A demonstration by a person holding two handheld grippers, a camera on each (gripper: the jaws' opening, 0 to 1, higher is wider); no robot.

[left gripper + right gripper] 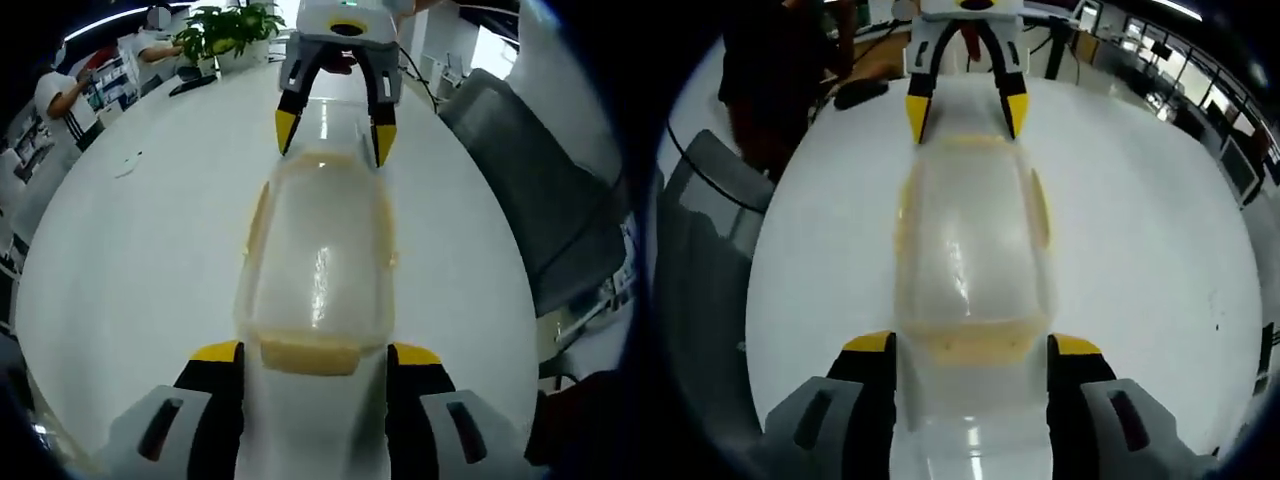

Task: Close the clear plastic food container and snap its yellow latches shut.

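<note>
The container [318,262] lies lid-on on the white table [130,270] between our left gripper [315,352] and right gripper [970,345], both wide open at its ends, so next we press the yellow latches [1040,212] shut.

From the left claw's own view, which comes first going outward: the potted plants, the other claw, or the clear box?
1. Clear box, right between the left claw tips.
2. Other claw, at the box's far end.
3. Potted plants, at the table's far edge.
</note>
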